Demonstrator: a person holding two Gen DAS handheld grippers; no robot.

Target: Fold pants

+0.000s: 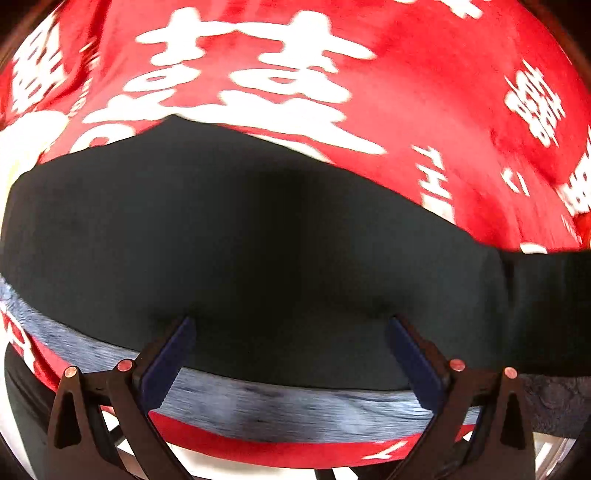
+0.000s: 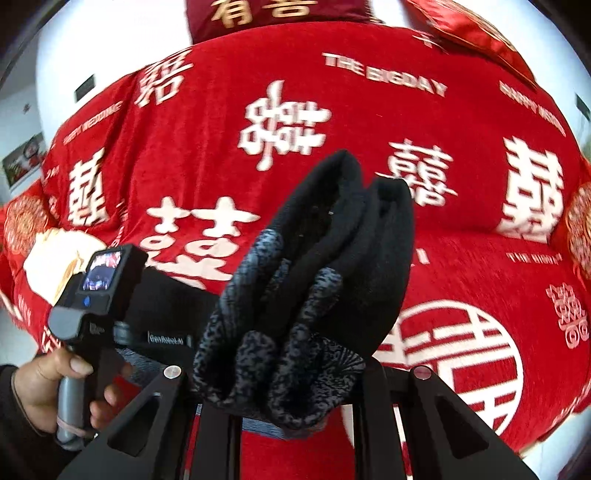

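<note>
The black pants (image 1: 258, 236) with a grey fleece lining (image 1: 280, 406) lie across the red sofa cover. In the left wrist view my left gripper (image 1: 291, 332) is open, its blue pads (image 1: 173, 354) spread wide over the pants' near edge, holding nothing. In the right wrist view my right gripper (image 2: 291, 373) is shut on a bunched end of the pants (image 2: 332, 258), lifted above the sofa with black folds and grey lining showing. The left gripper's body (image 2: 99, 291) and the hand holding it show at lower left.
A red sofa cover (image 2: 369, 110) with white characters and lettering spreads under everything. Red cushions (image 2: 480, 33) stand at the back right, a dark red one (image 2: 273, 14) at the top. A pale cushion (image 2: 55, 258) lies at the left.
</note>
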